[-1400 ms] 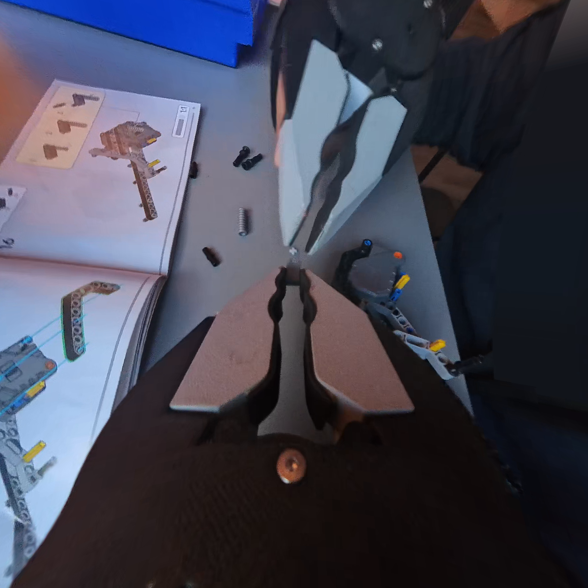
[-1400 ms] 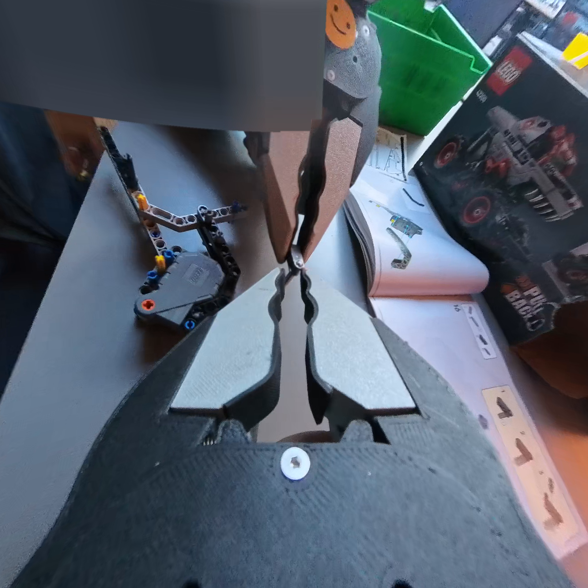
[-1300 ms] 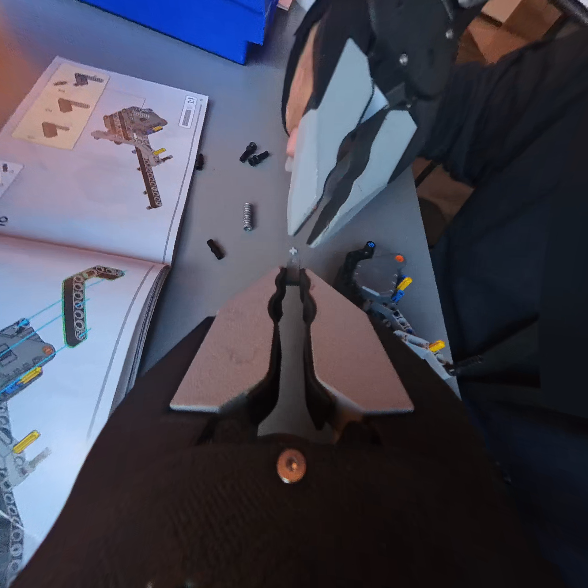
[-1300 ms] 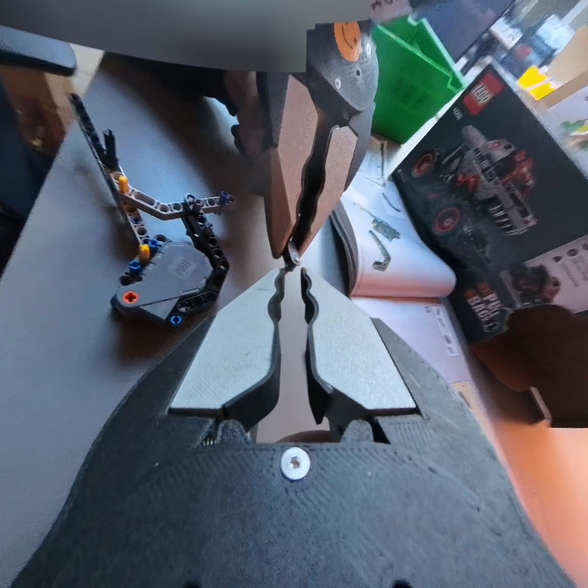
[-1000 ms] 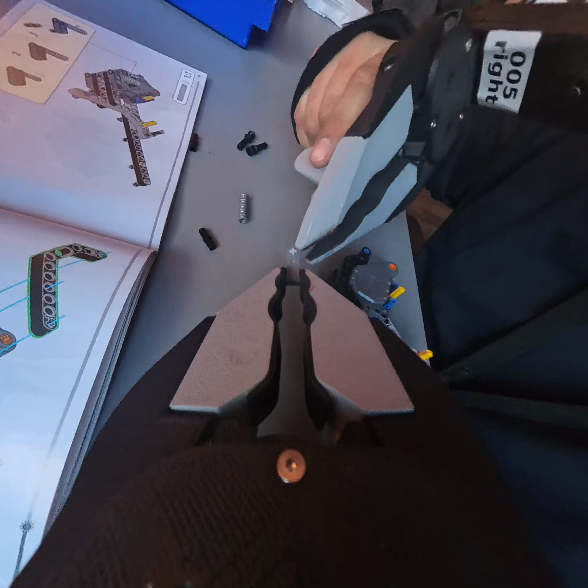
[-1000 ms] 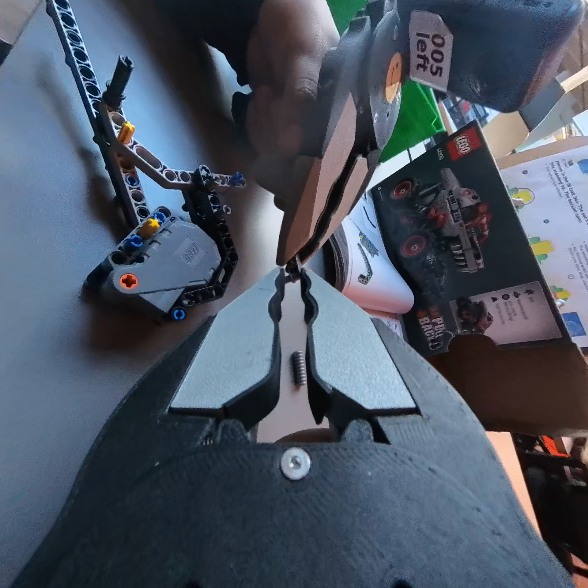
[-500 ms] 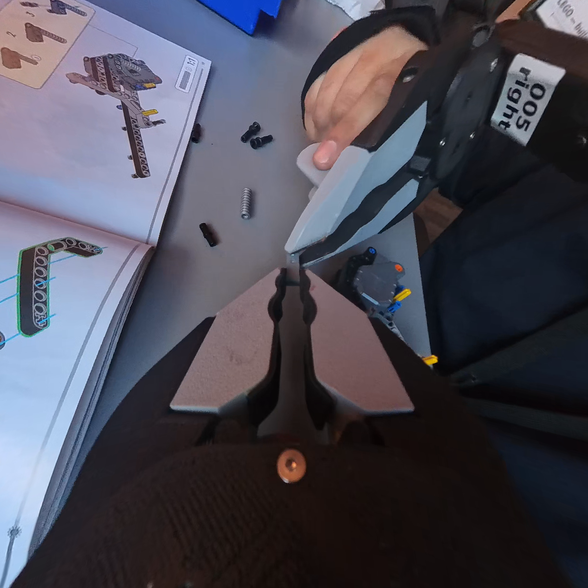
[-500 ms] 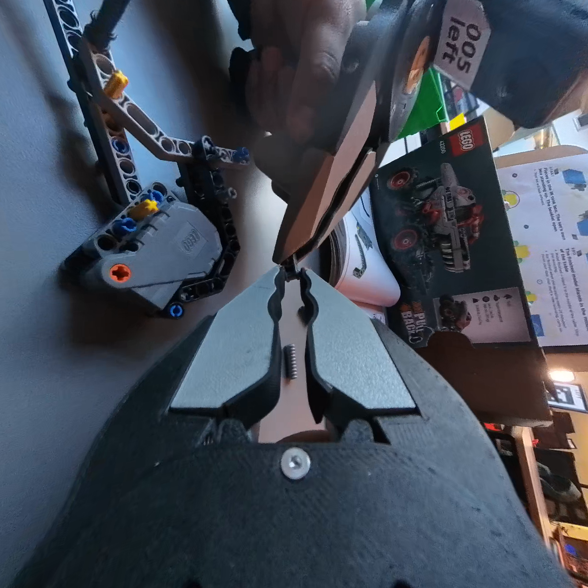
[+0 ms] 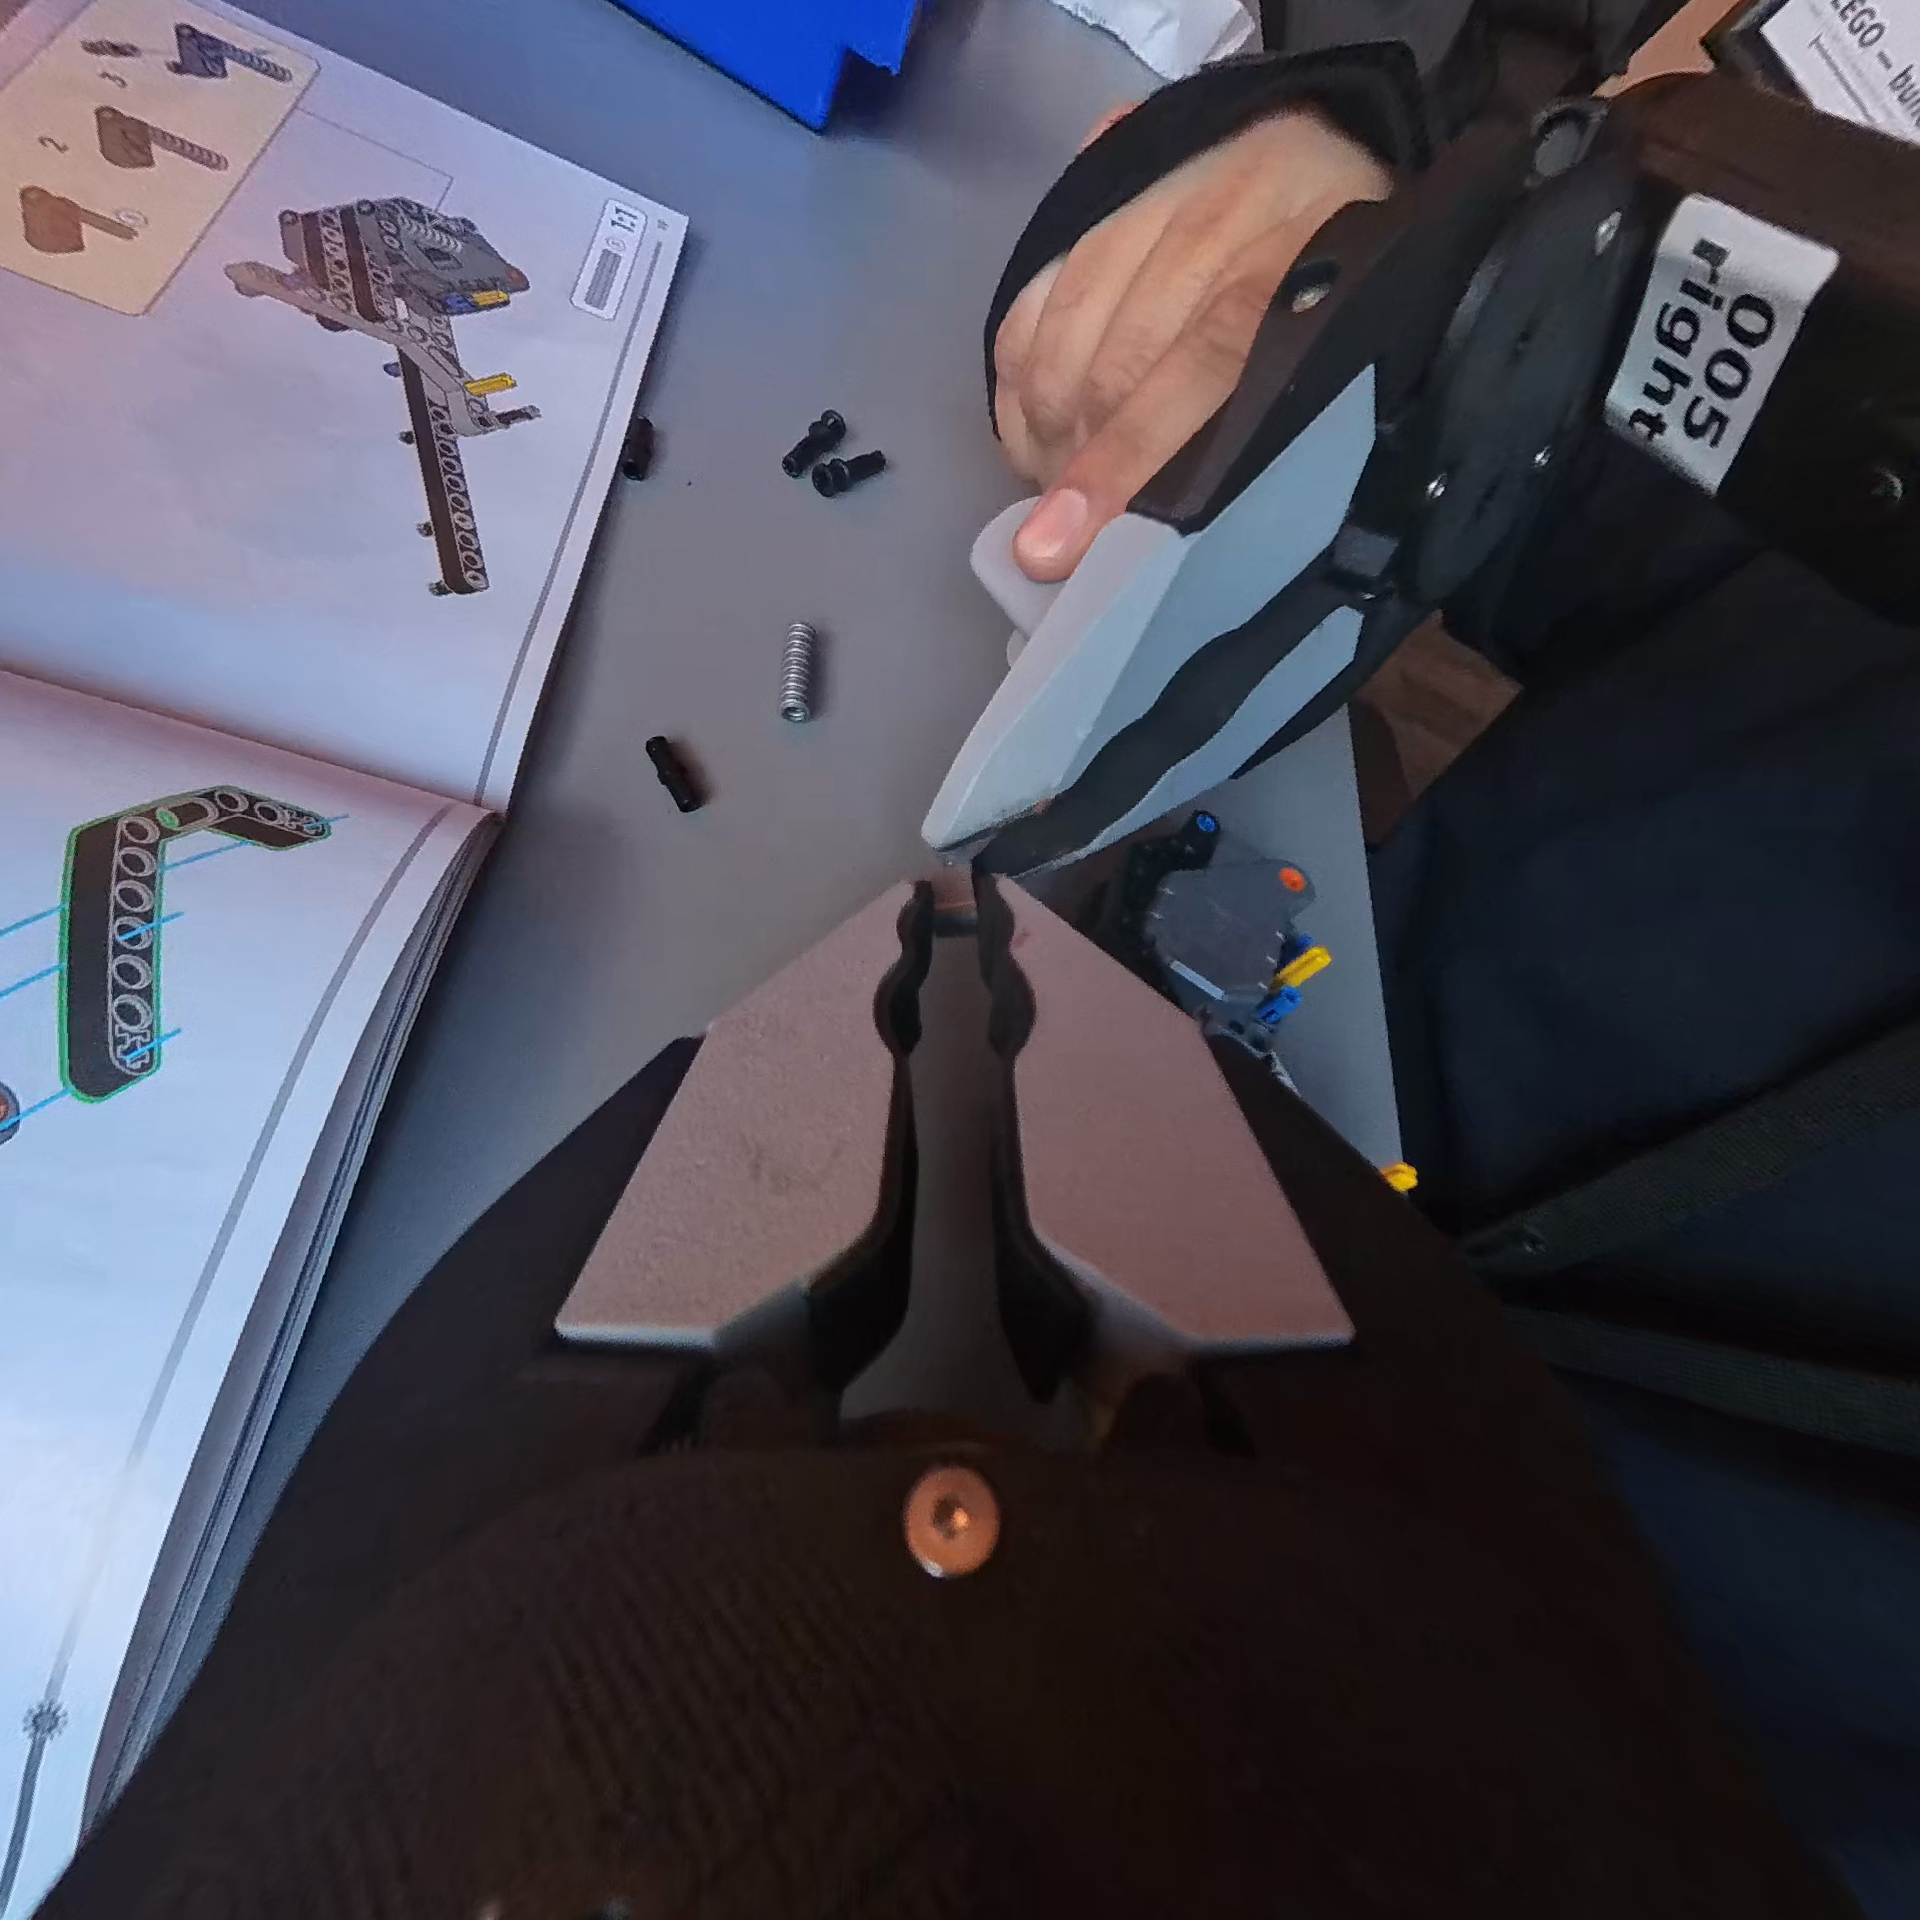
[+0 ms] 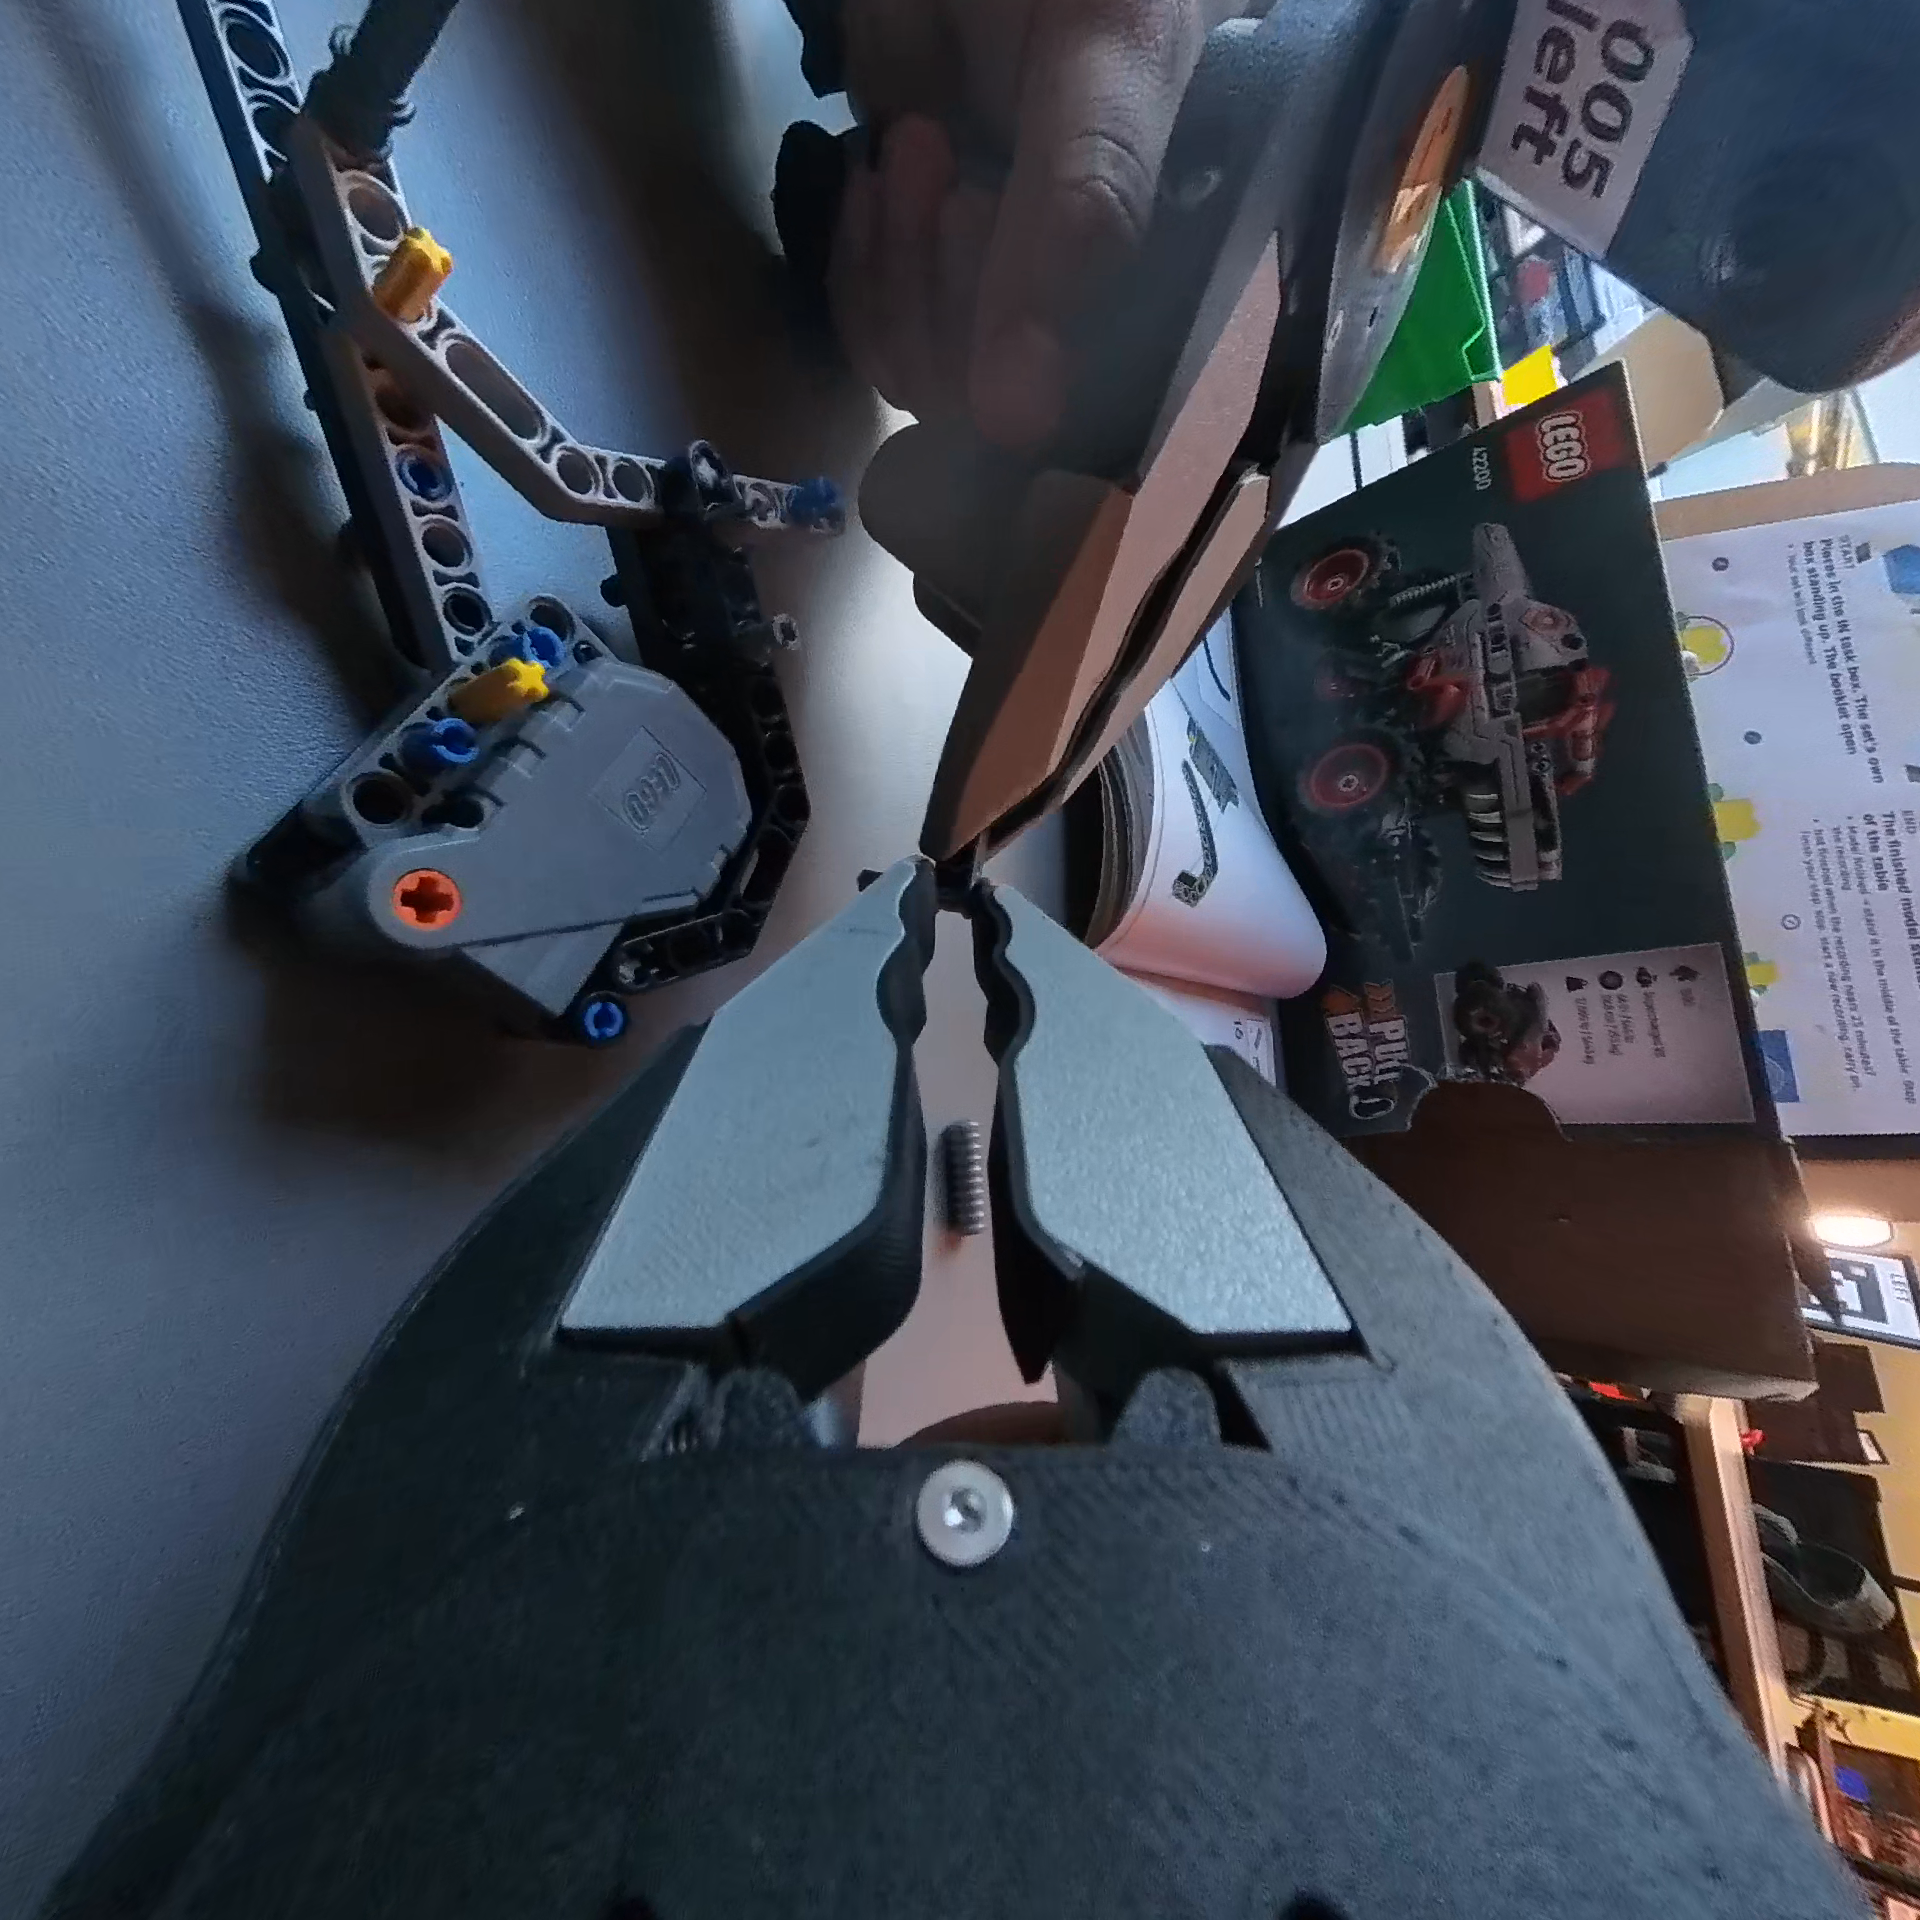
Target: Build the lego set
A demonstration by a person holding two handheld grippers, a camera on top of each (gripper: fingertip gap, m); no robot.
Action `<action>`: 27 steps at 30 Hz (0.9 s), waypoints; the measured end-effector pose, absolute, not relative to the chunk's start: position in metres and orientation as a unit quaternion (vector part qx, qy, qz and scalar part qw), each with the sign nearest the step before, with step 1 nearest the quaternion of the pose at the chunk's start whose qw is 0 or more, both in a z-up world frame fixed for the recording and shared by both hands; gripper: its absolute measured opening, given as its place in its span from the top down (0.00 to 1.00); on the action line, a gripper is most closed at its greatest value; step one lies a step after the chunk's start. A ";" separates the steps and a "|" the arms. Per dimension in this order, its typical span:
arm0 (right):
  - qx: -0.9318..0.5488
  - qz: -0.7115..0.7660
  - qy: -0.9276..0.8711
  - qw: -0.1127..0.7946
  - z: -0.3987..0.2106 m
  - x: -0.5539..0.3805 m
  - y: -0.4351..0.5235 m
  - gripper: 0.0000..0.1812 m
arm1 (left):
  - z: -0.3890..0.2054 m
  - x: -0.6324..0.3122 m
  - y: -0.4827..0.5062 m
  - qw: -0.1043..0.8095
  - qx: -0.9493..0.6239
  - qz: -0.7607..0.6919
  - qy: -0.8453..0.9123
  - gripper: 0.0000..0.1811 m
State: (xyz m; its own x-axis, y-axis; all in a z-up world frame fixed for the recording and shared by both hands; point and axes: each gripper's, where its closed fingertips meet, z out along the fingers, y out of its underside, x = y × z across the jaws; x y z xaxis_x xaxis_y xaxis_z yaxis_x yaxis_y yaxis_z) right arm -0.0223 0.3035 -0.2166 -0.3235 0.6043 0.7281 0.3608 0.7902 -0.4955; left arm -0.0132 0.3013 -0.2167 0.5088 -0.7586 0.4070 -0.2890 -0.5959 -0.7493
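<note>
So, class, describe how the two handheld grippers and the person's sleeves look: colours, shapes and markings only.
The left gripper has a dark, textured body, pinkish-brown wedge-shaped finger plates with wavy black inner edges, a copper-coloured screw, and an orange disc and white label on its side. The right gripper matches it in shape, but with grey plates and a silver screw, and it also has a white label. A black sleeve cuff shows at the wrist.

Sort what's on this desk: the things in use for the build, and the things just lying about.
In use:
left gripper, shut on a small part
right gripper, tip to tip with it
half-built model
open instruction booklet

Lying about:
spring
black pins
set box
green bin
</note>
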 end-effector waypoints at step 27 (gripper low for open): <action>-0.472 0.369 -0.642 0.478 -0.171 -0.027 0.341 0.94 | -0.190 -0.031 0.330 0.451 -0.772 -0.326 0.306 0.96</action>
